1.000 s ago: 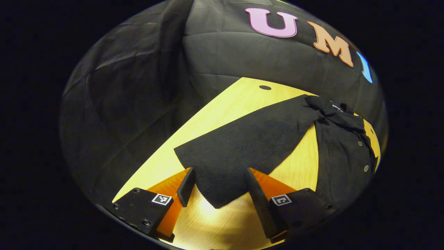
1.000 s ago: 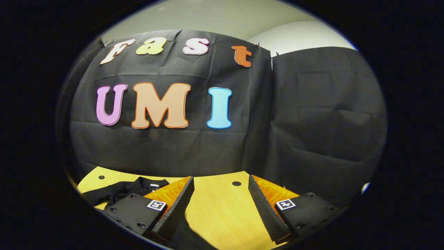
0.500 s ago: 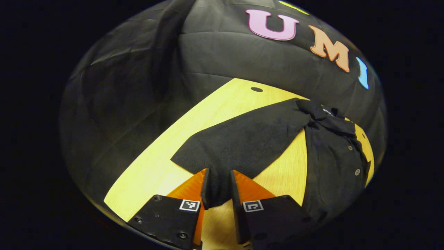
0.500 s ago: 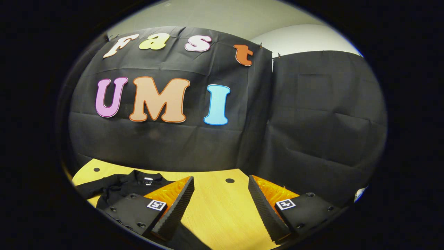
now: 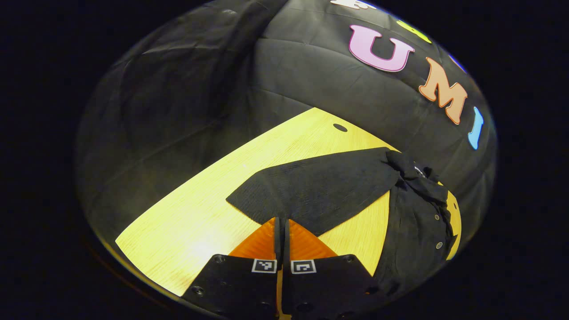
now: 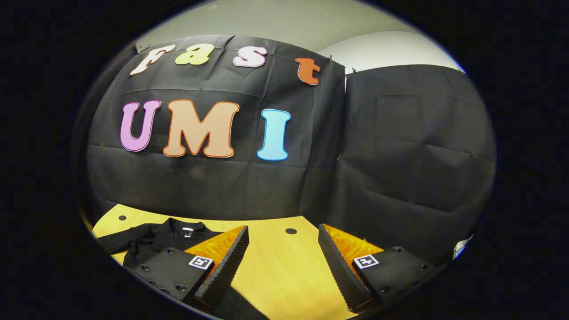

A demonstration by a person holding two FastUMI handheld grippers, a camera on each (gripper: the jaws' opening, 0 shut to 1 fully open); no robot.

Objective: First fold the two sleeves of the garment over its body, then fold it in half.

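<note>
1. Two fingers of the left gripper [image 5: 282, 229], seen in the left gripper view, are pressed together on the near corner of the sleeve [image 5: 311, 191], pinching the cloth at its cuff edge.
2. That sleeve lies spread flat on the wooden table [image 5: 200, 231], running from the pinch up to the shoulder, where it joins the shirt [image 5: 418, 222].
3. The shirt's buttoned body lies to the right of the sleeve, with a wedge of bare wood between them. Its collar sits bunched near the table's far edge.
4. Left of the sleeve a broad strip of bare table runs to the table's left edge. A small dark hole [image 5: 340, 128] sits near the far edge, just beyond the sleeve.
5. In the right gripper view, the right gripper [image 6: 282, 262] is spread wide with nothing between its fingers, above bare wood.
6. The shirt [image 6: 155, 235] lies at lower left there, collar toward the wall, partly hidden behind the gripper's left finger.
7. Bare table stretches ahead to its far edge at the black cloth wall [image 6: 400, 155], with another hole [image 6: 291, 231] near that edge.
</note>
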